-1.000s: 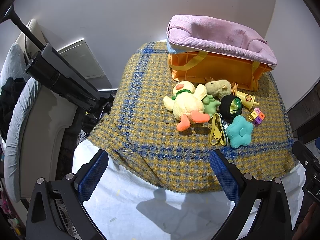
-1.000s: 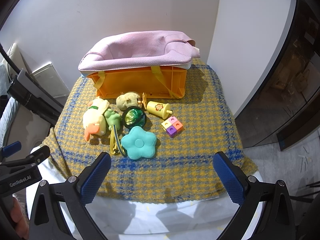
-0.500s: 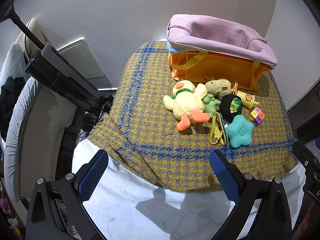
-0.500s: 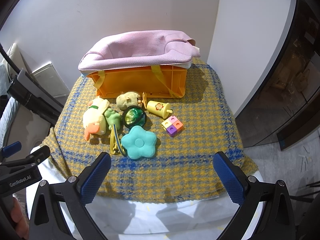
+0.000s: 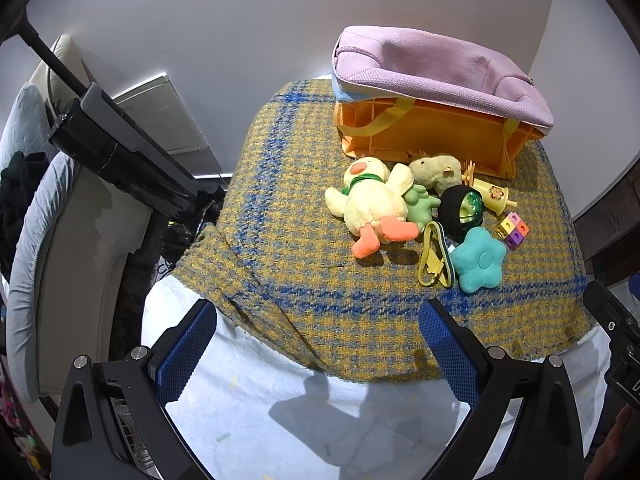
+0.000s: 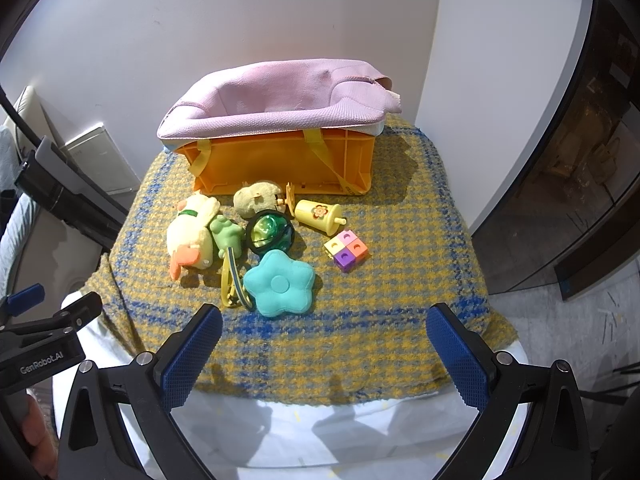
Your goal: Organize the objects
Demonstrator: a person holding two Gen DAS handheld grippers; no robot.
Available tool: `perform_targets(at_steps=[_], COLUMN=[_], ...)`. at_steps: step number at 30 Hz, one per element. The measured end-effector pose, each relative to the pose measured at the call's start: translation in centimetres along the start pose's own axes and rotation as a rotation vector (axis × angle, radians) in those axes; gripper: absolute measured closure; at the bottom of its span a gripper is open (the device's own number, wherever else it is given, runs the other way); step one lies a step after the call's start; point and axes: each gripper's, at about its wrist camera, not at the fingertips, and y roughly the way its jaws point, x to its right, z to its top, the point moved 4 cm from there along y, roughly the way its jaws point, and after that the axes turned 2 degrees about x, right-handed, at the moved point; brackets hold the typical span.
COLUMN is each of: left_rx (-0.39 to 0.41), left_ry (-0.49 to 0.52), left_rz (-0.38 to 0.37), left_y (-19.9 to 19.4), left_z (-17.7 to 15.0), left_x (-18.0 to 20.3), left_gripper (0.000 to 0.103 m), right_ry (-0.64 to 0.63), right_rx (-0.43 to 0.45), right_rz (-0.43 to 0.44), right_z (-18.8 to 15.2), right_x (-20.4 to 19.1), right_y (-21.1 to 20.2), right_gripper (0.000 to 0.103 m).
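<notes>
So far nothing has changed: compared with one second ago, every toy lies in the same place and both grippers keep the same position, so in my judgement the organizing is not yet started.

The plaid cloth point(image 6: 400, 280) covers the table and fills the middle of both views. At its far side, in the upper centre of the right wrist view, stands the orange bin point(image 6: 280, 164) with a pink fabric liner point(image 6: 276, 108) folded over its rim. In front of the bin the toys lie in one tight group: the plush duck point(image 6: 190, 236), the teal star cushion point(image 6: 279, 282), the beige plush point(image 6: 256, 200), the black and green ball point(image 6: 269, 233), the small green figure point(image 6: 227, 235), the yellow cup point(image 6: 318, 215), the yellow strap point(image 6: 233, 280) and the colour cubes point(image 6: 346, 249).

The left gripper point(image 5: 318, 356) hovers low at the near cloth edge, fingers wide apart, holding nothing. The right gripper point(image 6: 322, 356) also hovers there, spread and empty, pointing towards the star cushion.
</notes>
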Motion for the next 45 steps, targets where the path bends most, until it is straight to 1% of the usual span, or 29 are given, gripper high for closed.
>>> perform_targets(at_steps=[13, 29, 39, 45], left_rx=[0.019, 0.009, 0.003, 0.006], left_ry=[-0.011, -0.033, -0.047, -0.042], left_rz=[-0.007, 0.002, -0.023, -0.028], left_y=[-0.4, 0.0, 0.6, 1.1], left_z=[0.2, -0.1, 0.2, 0.4], left_x=[0.0, -0.3, -0.2, -0.1], left_gripper=[0.000, 0.000, 0.000, 0.000], right_ry=[0.000, -0.003, -0.010, -0.008], right_rx=[-0.001, -0.004, 0.000, -0.007], right_rz=[0.002, 0.008, 0.016, 0.027], right_z=[-0.1, -0.2, 0.0, 0.2], right_x=[-0.2, -0.4, -0.5, -0.5], right_y=[0.1, 0.1, 0.6, 1.6], right_gripper=[0.001, 0.001, 0.001, 0.001])
